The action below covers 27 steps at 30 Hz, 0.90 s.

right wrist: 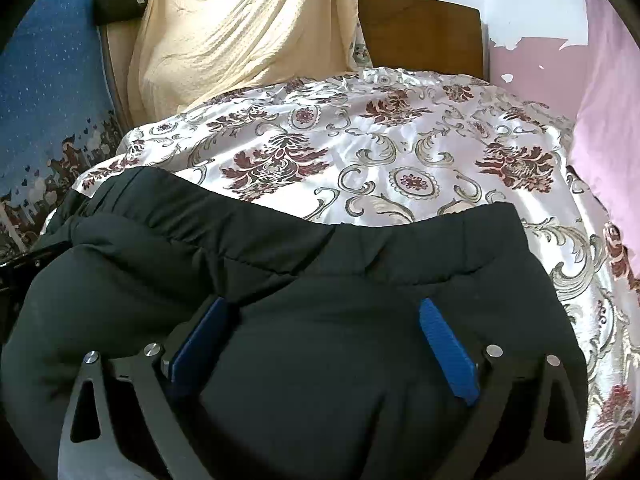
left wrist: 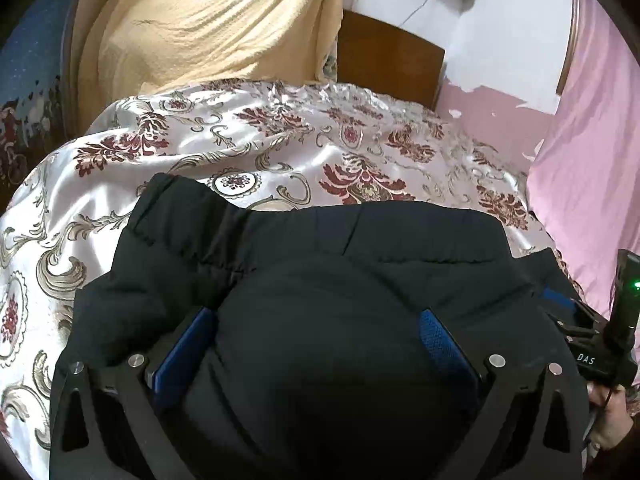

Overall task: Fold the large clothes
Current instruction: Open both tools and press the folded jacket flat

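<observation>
A black padded jacket (left wrist: 320,264) lies folded on a satin floral bedspread (left wrist: 256,140). It also fills the lower half of the right wrist view (right wrist: 320,280). My left gripper (left wrist: 316,320) is open, its blue pads wide apart, with a puffy bulge of jacket between them. My right gripper (right wrist: 324,312) is open the same way, its blue pads resting on the jacket with a fold bulging between. The right gripper's body shows at the right edge of the left wrist view (left wrist: 616,340).
The floral bedspread (right wrist: 400,152) stretches beyond the jacket. A yellow blanket (right wrist: 240,28) hangs at the back, beside a brown wooden headboard (right wrist: 424,32). A pink sheet (left wrist: 592,128) is on the right, a blue patterned curtain (right wrist: 52,112) on the left.
</observation>
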Motion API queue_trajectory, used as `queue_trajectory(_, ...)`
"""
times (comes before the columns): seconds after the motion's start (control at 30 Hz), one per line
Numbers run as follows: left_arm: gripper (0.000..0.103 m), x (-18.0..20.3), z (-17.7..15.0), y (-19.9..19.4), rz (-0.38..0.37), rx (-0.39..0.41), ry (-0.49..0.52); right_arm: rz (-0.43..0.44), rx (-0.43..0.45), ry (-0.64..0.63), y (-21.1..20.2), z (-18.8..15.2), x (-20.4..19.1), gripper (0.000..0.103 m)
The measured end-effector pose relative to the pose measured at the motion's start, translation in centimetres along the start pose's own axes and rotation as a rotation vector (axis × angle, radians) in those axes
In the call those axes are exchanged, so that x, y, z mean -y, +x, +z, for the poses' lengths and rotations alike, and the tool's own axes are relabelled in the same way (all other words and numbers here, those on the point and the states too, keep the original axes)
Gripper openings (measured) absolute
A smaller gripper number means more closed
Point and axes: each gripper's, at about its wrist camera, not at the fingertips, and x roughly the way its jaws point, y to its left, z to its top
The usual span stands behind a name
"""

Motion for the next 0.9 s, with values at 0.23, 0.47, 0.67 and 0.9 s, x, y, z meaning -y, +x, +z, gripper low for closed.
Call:
queue_trajectory(0.23,0.103,-0.4,-0.1,0.5,-0.021,0.009,-0.020,0.031,0.002,0.034,0.6,-0.2,0.6,0.096)
queue_trajectory(0.47,0.103,-0.5,-0.1,0.8,-0.028,0.011,-0.026,0.043,0.001,0.048,1.0,-0.4,0.8,0.097)
queue_trajectory(0.67,0.103,-0.5,-0.2,0.7,-0.027,0.013,-0.025,0.048,0.001,0.053,1.1,-0.5,0.8,0.097)
queue_trajectory(0.9,0.103,-0.5,-0.3,1.0,-0.033,0.021,-0.029,0.058,0.004,0.064,1.3,-0.7,0.9,0.098)
